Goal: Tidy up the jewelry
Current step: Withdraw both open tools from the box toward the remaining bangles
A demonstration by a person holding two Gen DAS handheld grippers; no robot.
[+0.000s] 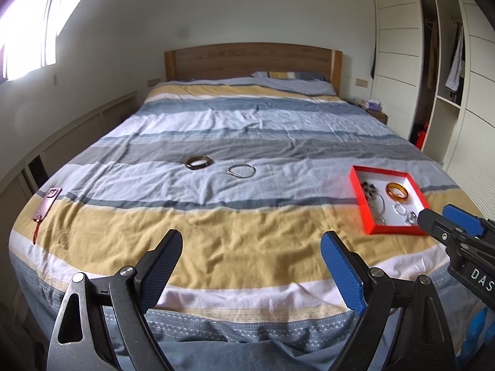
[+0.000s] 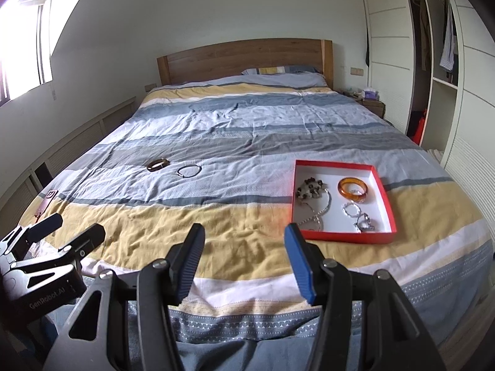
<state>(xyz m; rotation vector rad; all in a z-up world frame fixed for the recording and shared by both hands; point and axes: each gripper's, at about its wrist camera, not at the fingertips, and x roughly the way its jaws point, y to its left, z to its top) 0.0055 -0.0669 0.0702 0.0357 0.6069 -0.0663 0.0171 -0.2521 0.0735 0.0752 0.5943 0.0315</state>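
Jewelry: most of it already sits in the red tray [image 2: 343, 237], right of centre in my right wrist view — amber bangle [image 2: 352, 188], dark bead bracelet [image 2: 309, 189], silver chain [image 2: 321, 210], small silver pieces [image 2: 360, 216]. Two pieces are loose on the bed [image 2: 216, 216], left of centre and well apart from the tray: dark brown bangle [image 2: 158, 164] and thin silver bangle [image 2: 189, 170], just beside each other.

Handling guess: both loose bangles are stiff, light, smooth, so likely slippery. I'd pinch across the rim on one side, not span the whole ring. The duvet is soft and the wire-thin silver one may sink in, so grabbing fabric is a risk.

My left gripper [image 1: 251, 266] has jaws spread wide, holding nothing, low centre of frame over the yellow stripe. My right gripper [image 2: 244, 261] is also released and empty, near the tray's near corner.

A pink phone [image 1: 46, 202] lies at the bed's left edge; not jewelry.
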